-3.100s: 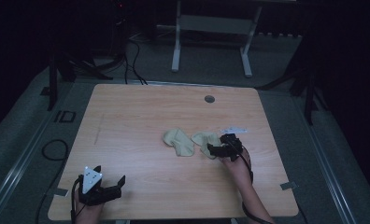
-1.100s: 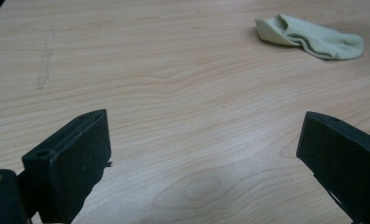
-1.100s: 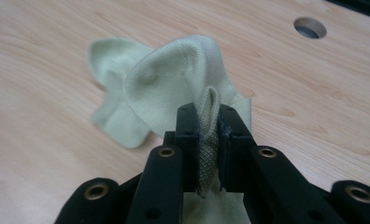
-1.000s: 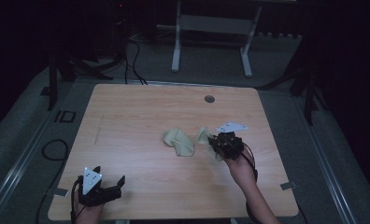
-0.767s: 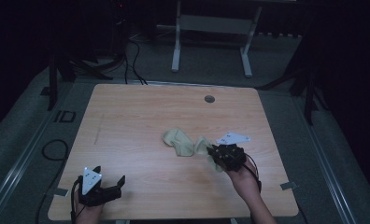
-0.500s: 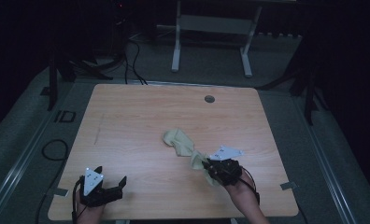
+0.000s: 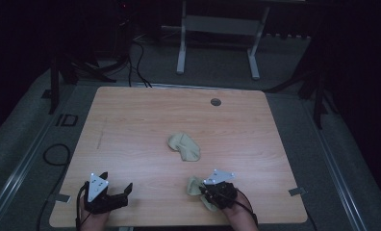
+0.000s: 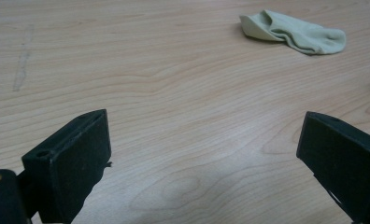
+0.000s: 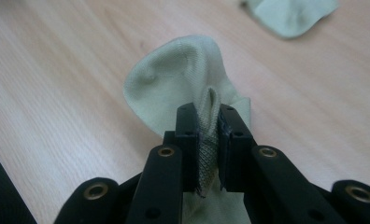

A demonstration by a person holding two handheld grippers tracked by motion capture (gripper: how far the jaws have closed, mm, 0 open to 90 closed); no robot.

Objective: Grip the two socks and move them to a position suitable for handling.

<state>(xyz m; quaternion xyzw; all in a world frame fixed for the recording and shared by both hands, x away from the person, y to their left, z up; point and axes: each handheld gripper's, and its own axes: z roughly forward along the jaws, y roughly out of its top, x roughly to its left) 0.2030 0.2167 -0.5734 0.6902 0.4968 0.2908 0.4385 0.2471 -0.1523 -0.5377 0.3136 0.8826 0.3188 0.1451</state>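
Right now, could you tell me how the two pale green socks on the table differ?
The near sock is pinched in the right gripper, its jaws shut on a fold; the far sock lies free mid-table. The near sock sits by the front edge, the far one farther back. Both look alike in colour.

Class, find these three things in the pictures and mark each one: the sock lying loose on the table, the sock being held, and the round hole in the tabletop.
Loose sock (image 7: 184, 147), high view, middle of the fabric.
Held sock (image 9: 183, 77), right gripper view, bulging cloth beyond the jaws.
Round hole (image 7: 215, 102), high view, its centre.
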